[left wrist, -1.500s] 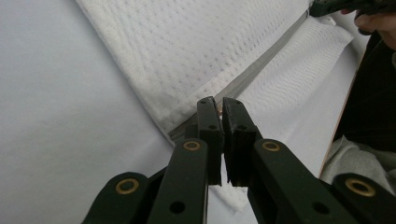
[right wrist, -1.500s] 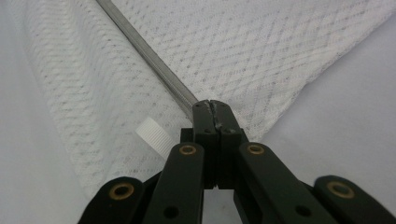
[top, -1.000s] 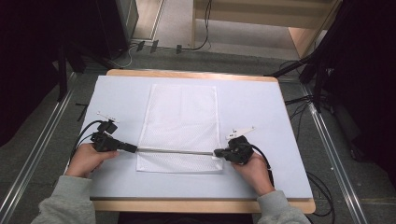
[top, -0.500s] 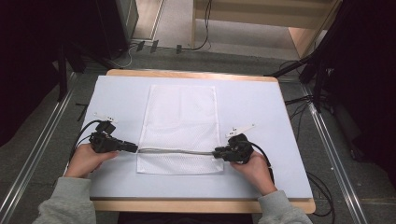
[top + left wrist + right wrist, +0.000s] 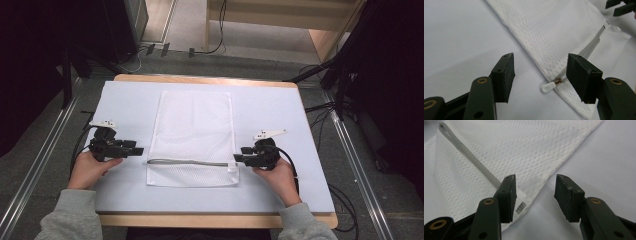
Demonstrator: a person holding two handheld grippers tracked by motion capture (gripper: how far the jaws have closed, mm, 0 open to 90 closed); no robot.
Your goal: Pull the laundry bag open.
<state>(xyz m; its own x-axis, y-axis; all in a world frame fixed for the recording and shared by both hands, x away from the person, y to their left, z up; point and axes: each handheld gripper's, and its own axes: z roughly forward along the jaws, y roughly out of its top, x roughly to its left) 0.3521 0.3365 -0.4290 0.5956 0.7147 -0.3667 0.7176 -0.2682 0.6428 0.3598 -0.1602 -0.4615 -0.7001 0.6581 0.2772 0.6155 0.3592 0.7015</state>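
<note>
A white mesh bag (image 5: 195, 125) lies flat on the pale mat (image 5: 300, 125), its grey zipper (image 5: 190, 162) running across near the front end. My left gripper (image 5: 139, 150) is at the bag's left edge, open, its jaws having just been opening. The clear zipper pull (image 5: 549, 87) lies on the mat below the left gripper (image 5: 540, 62), untouched. At the bag's right edge my right gripper (image 5: 237, 158) is open too, its jaws also just opening. The bag's corner with a small label (image 5: 521, 206) lies under the right gripper (image 5: 535, 182), free of the pads.
The mat covers a wooden table (image 5: 210, 219). Cables (image 5: 82, 142) trail from both grippers off the table's sides. Metal rails (image 5: 35, 175) run along the floor on both sides. The right gripper's jaws (image 5: 621, 7) show far off in the left gripper view.
Both grippers have opened and let go of the zipper's ends. The zipper, stretched straight a second ago, now lies slack on the bag. The hands have barely moved.
</note>
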